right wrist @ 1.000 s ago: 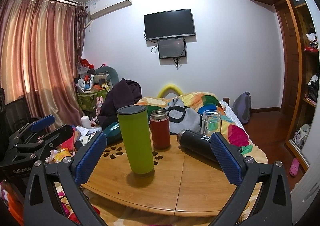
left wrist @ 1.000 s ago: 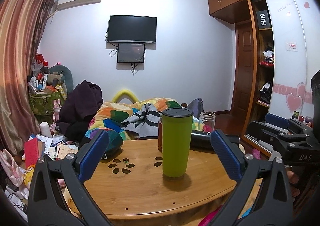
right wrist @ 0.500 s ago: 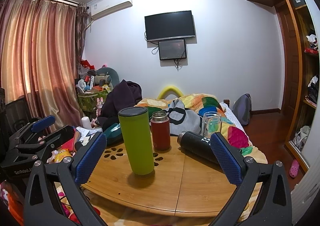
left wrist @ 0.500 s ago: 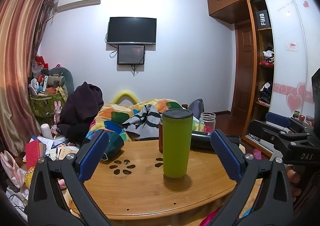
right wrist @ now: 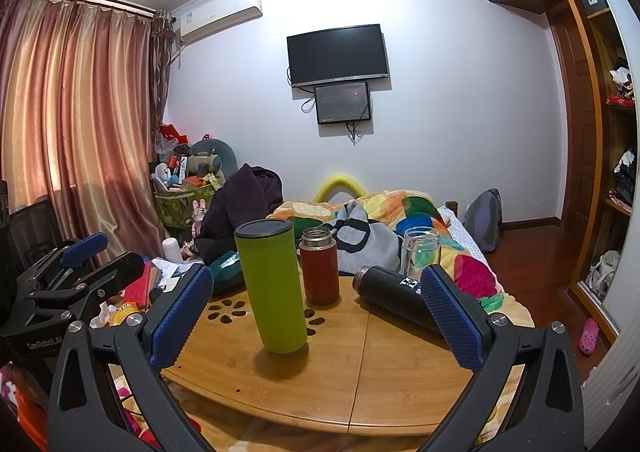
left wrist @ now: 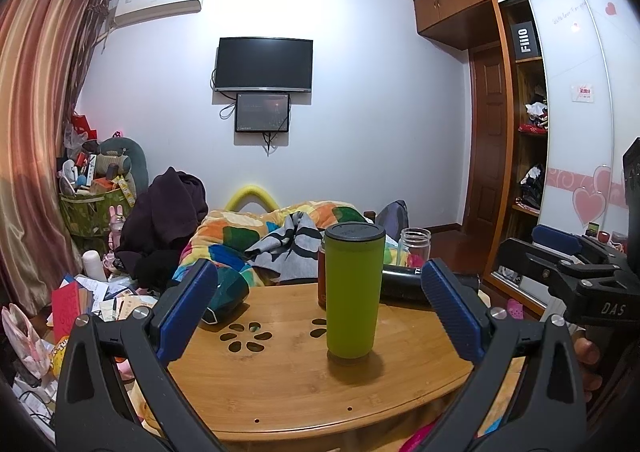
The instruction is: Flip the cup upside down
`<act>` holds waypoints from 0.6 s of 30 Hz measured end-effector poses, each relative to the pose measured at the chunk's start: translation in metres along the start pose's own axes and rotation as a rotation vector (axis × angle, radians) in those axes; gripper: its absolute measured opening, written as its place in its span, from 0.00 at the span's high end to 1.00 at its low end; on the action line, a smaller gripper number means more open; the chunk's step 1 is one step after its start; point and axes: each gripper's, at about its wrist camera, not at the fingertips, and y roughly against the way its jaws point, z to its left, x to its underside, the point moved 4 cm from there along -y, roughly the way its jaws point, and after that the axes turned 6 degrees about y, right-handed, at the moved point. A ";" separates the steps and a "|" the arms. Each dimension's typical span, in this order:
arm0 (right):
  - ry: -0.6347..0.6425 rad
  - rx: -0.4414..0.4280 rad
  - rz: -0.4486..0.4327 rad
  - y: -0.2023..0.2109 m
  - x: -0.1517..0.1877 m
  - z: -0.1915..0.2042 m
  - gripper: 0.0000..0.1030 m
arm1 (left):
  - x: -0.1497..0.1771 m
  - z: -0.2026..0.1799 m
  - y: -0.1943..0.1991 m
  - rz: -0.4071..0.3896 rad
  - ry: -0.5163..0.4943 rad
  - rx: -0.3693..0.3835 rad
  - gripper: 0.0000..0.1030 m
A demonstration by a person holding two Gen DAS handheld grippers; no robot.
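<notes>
A tall green cup point(left wrist: 352, 292) with a black lid stands upright on the round wooden table point(left wrist: 280, 384). It also shows in the right wrist view point(right wrist: 272, 284), left of centre. My left gripper point(left wrist: 320, 312) is open and empty, held in front of the table with the cup between and beyond its blue pads. My right gripper point(right wrist: 316, 316) is open and empty, also short of the table, with the cup beyond its left pad point(right wrist: 180, 316). Each gripper shows at the edge of the other's view.
Behind the cup stand a red flask point(right wrist: 319, 266) and a glass jar point(right wrist: 420, 252). A black bottle point(right wrist: 396, 298) lies on its side at the right. A teal object point(left wrist: 226, 292) rests at the table's left edge. A bed with a colourful quilt point(right wrist: 400, 220) lies behind.
Both views have shifted slightly; the cup and room sit a little lower in the frames. Both grippers stay open. The cup has not moved on the table.
</notes>
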 end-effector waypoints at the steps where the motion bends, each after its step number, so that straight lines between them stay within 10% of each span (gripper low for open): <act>1: 0.000 0.000 -0.003 0.000 0.000 0.000 0.00 | 0.000 0.000 0.000 0.001 0.001 0.000 0.00; 18: -0.001 0.000 -0.007 0.002 -0.001 -0.001 0.00 | -0.001 0.001 0.001 -0.012 -0.001 0.006 0.00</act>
